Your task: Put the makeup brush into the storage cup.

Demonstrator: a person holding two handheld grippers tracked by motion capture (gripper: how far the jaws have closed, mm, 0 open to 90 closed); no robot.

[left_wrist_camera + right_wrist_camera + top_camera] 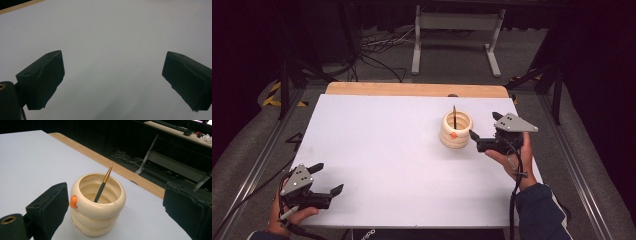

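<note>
Spreading its black padded jaws wide, the right gripper (115,212) faces the cream ringed pen holder (98,205), which stands just before it on the white table (377,150) near the far right edge. Glossy, rigid plastic, the holder looks light and slippery, so a grip across its ribbed waist seems safest. A slim dark pen (103,185) leans inside; the left gripper (326,179) hangs open, well apart.

A white sheet (387,150) covered the table, leaving a strip of wooden edge (412,89) bare at twelve o'clock. Beyond it, a grey metal frame (455,22) stood on the floor, with loose black cables (377,50) toward eleven o'clock and yellow-black tape (274,95) at ten.
</note>
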